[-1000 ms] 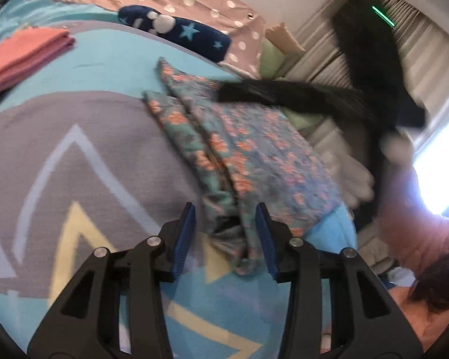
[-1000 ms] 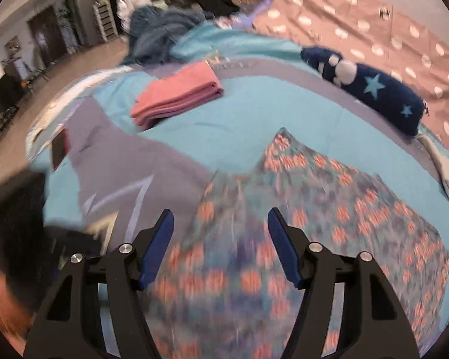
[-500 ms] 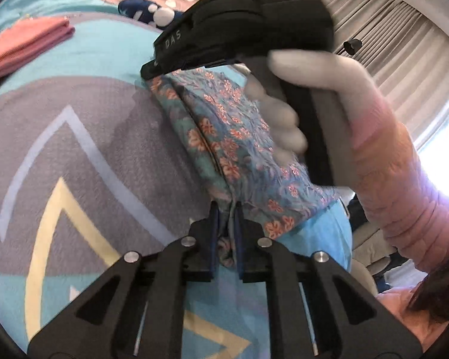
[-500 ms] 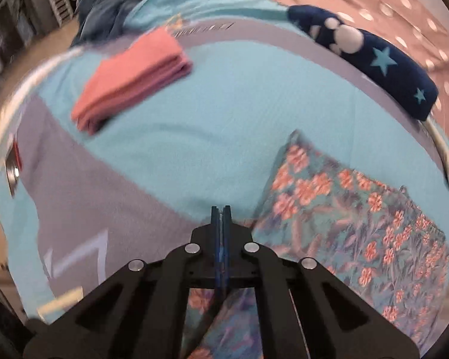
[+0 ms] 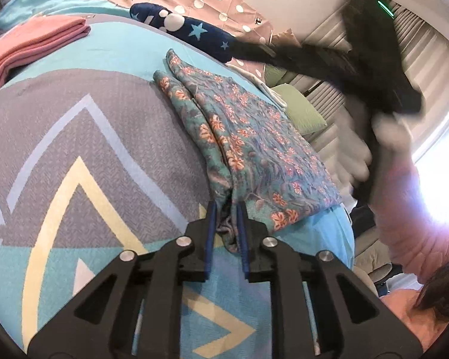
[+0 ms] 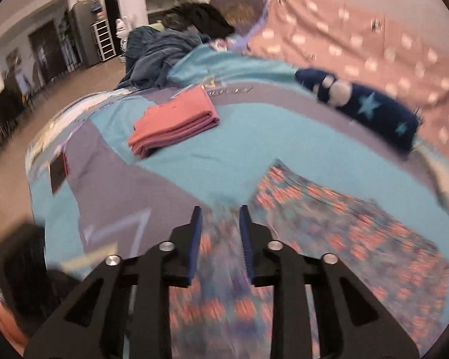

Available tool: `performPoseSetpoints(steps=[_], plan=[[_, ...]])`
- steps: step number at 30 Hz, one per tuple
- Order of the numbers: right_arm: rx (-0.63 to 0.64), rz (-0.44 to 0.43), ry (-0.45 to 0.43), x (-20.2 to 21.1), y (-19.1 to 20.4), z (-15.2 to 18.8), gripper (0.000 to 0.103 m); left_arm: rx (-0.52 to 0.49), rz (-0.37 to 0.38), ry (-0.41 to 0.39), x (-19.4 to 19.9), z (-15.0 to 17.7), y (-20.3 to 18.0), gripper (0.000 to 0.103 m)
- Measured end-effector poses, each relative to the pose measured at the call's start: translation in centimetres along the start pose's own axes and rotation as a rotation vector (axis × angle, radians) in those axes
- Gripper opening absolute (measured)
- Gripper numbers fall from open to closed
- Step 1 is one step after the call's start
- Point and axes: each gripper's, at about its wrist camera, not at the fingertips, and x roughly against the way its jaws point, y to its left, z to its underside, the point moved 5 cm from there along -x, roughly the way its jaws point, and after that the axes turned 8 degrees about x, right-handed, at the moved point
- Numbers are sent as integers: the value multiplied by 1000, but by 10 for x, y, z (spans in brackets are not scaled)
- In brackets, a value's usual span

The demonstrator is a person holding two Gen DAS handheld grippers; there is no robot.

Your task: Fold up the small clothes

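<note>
A teal floral garment lies partly folded on the bed, its left edge doubled over. My left gripper has its jaws a narrow gap apart around the garment's bunched near corner; the fabric sits between the pads. In the right wrist view the same garment spreads to the lower right, blurred. My right gripper is partly open above the garment's edge, nothing between its pads. The right gripper also shows in the left wrist view, blurred, held high at the right.
A folded pink cloth lies at the far left of the blue and grey bedspread. A navy star-patterned item lies by the polka-dot pillow. Dark clothes are heaped at the far end.
My right gripper has opened, let go of the garment's edge and lifted away to the right. My left gripper's jaws have widened a little around the near corner.
</note>
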Motion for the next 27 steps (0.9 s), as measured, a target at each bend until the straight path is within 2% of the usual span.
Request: performPoseSetpoints(steps=[2,5,6,7,8,9,11,14,16,18,22,27], plan=[[12,37,-18,19,1,23,27,-5,-3,-3,0,-3,1,18],[-32,101,-128,49,1,61,44,-17,-9,-4,-1,-6,0,22],[-68,119,-175,59,0,75,58,-22,-13,-7,0,-5,0,25],[-93,120,-186,64,0,83,61,-27,-15,-9,0,-6,-1,28],[-111,117,-171,65,2,91,61,-31,-16,-15,1,-6,-2,36],[-105,124,-114,63,7,100,61,-33,-19,-31,5,-8,-2,47],[-18,176,-27,54,25,113,61,-8,-34,-108,18,-16,0,64],[228,240,32,42,73,128,61,79,-4,-203,38,-28,14,67],[317,262,37,36,91,134,61,119,2,-221,43,-36,24,67],[358,293,50,27,98,136,61,138,22,-200,39,-43,29,67],[333,347,57,14,92,125,61,143,116,-62,1,-68,22,68],[289,383,52,-1,94,114,60,103,70,100,-67,-103,15,68]])
